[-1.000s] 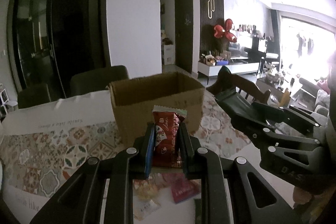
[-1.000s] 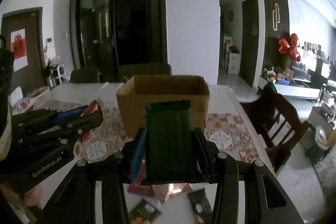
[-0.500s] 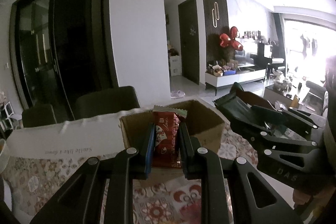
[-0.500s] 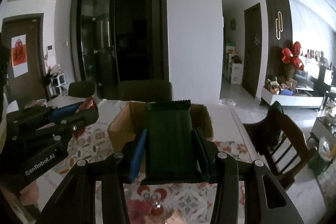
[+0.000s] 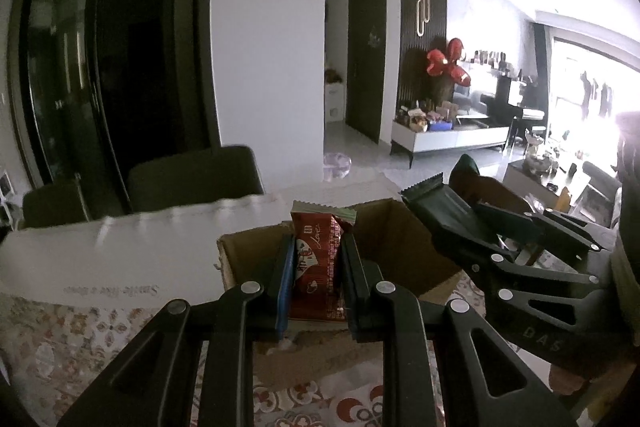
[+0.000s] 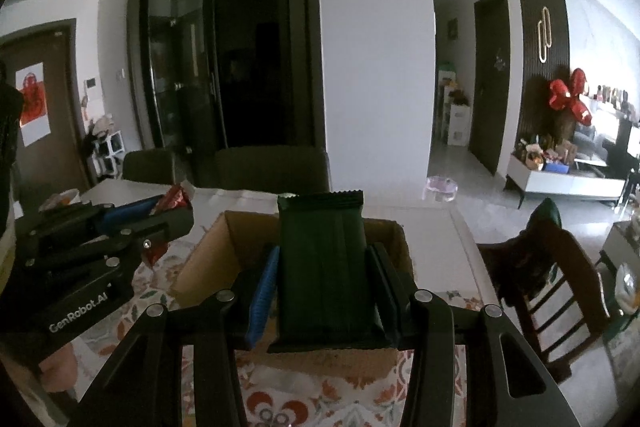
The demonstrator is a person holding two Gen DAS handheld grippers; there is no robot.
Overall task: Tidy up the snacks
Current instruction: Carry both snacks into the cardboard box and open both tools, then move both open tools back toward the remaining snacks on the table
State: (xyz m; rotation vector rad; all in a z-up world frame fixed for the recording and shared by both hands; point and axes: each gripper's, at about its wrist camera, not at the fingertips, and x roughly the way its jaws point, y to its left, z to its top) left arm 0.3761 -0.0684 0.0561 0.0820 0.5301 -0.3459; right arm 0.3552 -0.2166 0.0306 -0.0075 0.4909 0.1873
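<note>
Left gripper (image 5: 316, 267): a red snack packet (image 5: 318, 267) is being clamped upright between nearly closed jaws. Right gripper (image 6: 322, 283): a dark green snack packet (image 6: 322, 267) is being gripped across its width by wider-set jaws. Both packets are being held above an open cardboard box (image 6: 200, 267) on a patterned tablecloth (image 5: 60, 339).

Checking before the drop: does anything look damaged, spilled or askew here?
Nothing stands out. The red snack and dark green snack sit straight in the left gripper and right gripper, above the open cardboard box.
</note>
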